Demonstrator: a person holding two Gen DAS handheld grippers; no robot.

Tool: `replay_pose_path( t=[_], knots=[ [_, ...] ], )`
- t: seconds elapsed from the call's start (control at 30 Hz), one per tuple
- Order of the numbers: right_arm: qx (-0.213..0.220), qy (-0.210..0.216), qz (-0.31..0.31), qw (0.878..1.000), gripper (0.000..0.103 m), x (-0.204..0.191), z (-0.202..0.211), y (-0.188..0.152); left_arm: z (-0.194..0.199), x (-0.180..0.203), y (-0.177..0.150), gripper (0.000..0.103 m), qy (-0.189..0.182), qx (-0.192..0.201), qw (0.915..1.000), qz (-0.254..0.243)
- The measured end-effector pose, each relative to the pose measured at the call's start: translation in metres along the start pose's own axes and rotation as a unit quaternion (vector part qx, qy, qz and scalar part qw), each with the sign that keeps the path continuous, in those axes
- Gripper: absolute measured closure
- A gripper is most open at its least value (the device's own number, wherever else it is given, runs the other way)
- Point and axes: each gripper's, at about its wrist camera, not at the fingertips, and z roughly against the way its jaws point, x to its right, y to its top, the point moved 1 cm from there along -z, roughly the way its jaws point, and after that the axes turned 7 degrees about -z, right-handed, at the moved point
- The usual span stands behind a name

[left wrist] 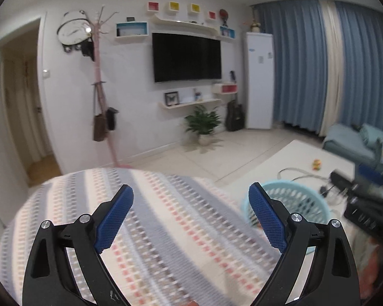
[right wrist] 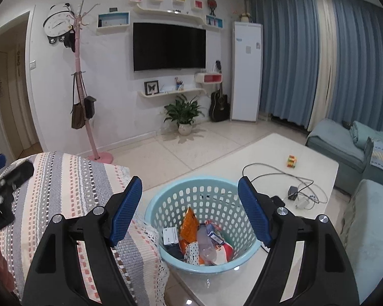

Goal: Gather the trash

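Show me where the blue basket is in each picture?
Left wrist view: the basket sits low on the right, partly behind the right blue pad of the left gripper.
Right wrist view: the basket is low in the middle, seen between the open jaws of the right gripper, with trash inside.
Shared landmark: the black TV on the wall.

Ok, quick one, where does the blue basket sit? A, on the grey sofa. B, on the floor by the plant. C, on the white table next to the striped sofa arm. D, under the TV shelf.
C: the basket, with trash inside, stands on the white table, close beside the striped sofa arm.
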Motion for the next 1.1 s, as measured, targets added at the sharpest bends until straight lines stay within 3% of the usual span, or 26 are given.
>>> replay_pose_path(
  t=[0.33, 0.67, 1.1],
  knots=[
    [-0.013, 0.016, 0.001, 1.000, 0.029, -0.012, 0.011, -0.011, 0.005, -0.010, -0.031, 0.014, 0.051, 0.007, 0.9987, -0.001],
    [-0.006, 0.004, -0.007, 1.000, 0.029, -0.011, 0.016, -0.023, 0.010, -0.002, -0.041, 0.014, 0.041, 0.019, 0.9989, -0.011],
    [0.020, 0.008, -0.008, 1.000, 0.029, -0.016, 0.025, -0.041, 0.009, -0.017, -0.042, 0.012, 0.033, 0.014, 0.9990, 0.025]
  ],
)
